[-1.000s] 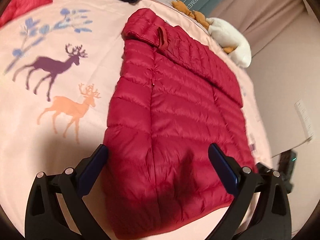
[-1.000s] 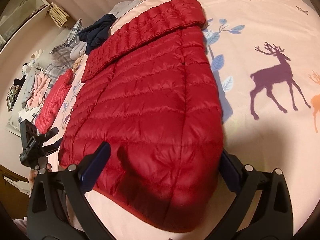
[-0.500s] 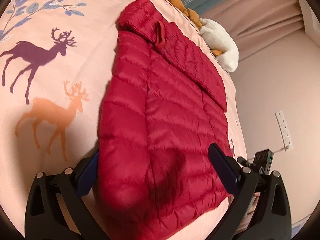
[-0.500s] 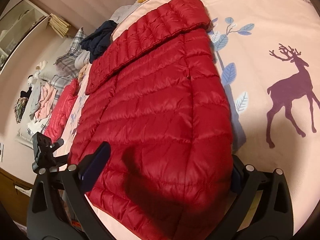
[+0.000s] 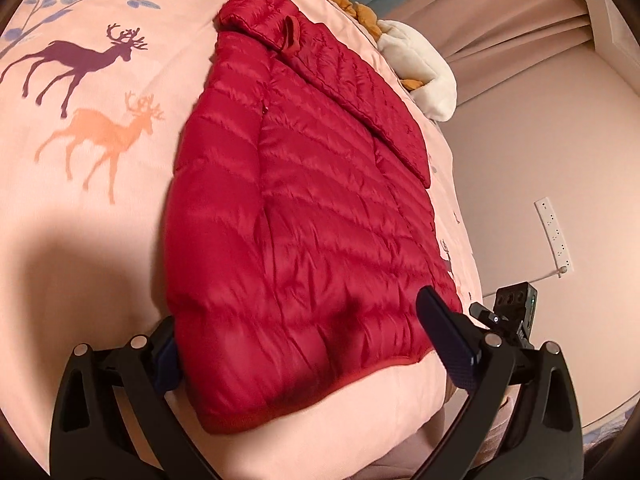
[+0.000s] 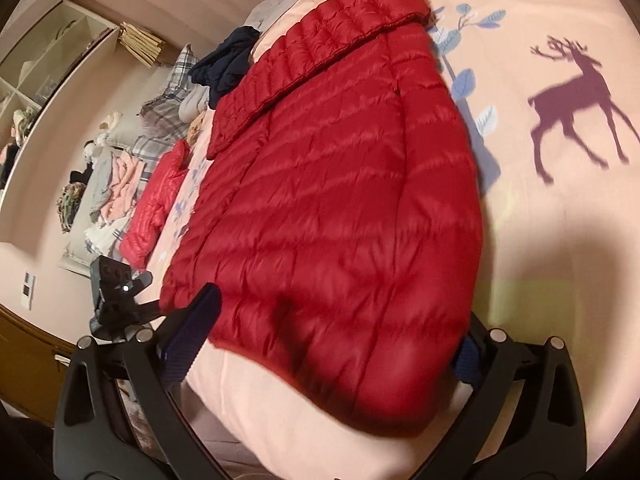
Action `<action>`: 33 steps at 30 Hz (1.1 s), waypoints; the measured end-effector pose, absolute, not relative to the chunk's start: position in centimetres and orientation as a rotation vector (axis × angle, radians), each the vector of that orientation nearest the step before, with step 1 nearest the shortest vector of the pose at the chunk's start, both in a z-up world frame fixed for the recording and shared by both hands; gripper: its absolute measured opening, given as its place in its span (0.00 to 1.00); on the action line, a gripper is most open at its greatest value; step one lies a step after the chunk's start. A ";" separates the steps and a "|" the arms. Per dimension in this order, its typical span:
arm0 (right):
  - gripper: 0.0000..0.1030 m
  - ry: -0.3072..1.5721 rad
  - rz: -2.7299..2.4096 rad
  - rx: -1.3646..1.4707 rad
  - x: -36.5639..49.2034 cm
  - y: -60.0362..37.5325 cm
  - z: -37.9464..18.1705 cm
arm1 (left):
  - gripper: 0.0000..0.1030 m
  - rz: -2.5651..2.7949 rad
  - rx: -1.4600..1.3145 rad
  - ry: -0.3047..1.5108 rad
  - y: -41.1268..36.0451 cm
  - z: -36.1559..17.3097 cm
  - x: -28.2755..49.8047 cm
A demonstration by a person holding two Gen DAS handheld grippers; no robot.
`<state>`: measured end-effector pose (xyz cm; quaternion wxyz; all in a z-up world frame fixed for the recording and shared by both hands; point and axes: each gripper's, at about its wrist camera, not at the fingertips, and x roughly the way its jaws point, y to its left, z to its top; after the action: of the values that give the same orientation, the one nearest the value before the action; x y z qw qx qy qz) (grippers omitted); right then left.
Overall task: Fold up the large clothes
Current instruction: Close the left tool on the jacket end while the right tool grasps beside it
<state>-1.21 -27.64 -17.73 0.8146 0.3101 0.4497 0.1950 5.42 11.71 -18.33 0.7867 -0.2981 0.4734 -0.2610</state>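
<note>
A red quilted puffer jacket (image 5: 304, 208) lies flat on the pink deer-print bed sheet (image 5: 80, 240), hem toward me, collar and hanger loop at the far end. My left gripper (image 5: 304, 344) is open, straddling the hem's left corner. Its left finger (image 5: 166, 354) is partly hidden behind the jacket's edge, and its right finger (image 5: 444, 336) rests above the hem. In the right wrist view the jacket (image 6: 340, 184) fills the middle. My right gripper (image 6: 328, 344) is open over the hem's right corner, its right finger (image 6: 466, 360) partly tucked behind the fabric.
The bed's front edge (image 5: 360, 420) runs just below the hem. A white and orange plush toy (image 5: 420, 64) lies at the far end. A navy garment (image 6: 228, 60), a second red jacket (image 6: 160, 200) and a pile of clothes (image 6: 108, 184) lie to the left. A wall socket (image 5: 554, 236) is at right.
Both grippers have closed in on the hem corners. The outer finger of each has slid behind the jacket's side edge. The jacket itself has not moved, and both stay open.
</note>
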 end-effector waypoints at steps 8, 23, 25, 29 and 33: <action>0.98 0.948 0.398 0.652 -0.8 -26.9 -17.7 | 0.90 -0.518 -0.641 1.018 11.0 -18.6 6.0; 0.58 0.912 0.319 0.666 0.8 -26.5 -18.1 | 0.52 -0.416 -0.574 1.004 9.4 -17.8 7.3; 0.51 0.909 0.313 0.663 0.7 -26.5 -18.2 | 0.49 -0.391 -0.538 0.998 9.3 -17.4 7.0; 0.38 0.893 0.308 0.644 0.5 -26.1 -17.9 | 0.34 -0.347 -0.474 0.979 9.0 -16.7 6.6; 0.31 0.878 0.308 0.618 0.4 -25.6 -17.3 | 0.26 -0.322 -0.439 0.951 8.8 -15.9 6.3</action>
<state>0.42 -25.61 -17.34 0.8479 0.2934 0.4166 0.1461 6.32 8.80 -15.90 0.8536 -0.2086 0.4521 -0.1531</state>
